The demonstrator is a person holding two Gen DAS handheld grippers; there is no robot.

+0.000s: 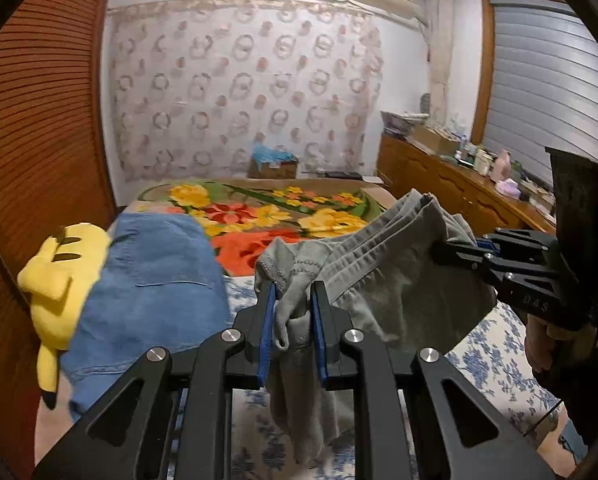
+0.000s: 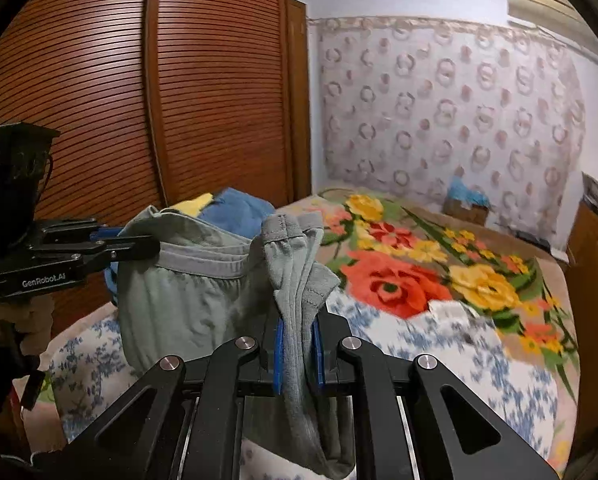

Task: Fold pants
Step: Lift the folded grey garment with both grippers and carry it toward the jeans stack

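You hold a pair of grey pants [image 1: 379, 280] aloft above the bed [image 2: 439, 344], gathered and bunched between your two grippers, with no tidy fold yet on show; judging by the slack cloth, the work is at an early or middle stage, and the laying flat and creasing remain. Your left gripper [image 1: 293, 300] has its jaws nearly closed, clamped on a bunched end of the fabric, which hangs down through them. Your right gripper [image 2: 297, 334] grips another bunched end the same way, jaws narrowed around a hanging strip. Behind the pants lie a blue denim garment [image 1: 155, 280] and a yellow plush toy [image 1: 59, 276], on the flowered blanket [image 2: 403, 276].
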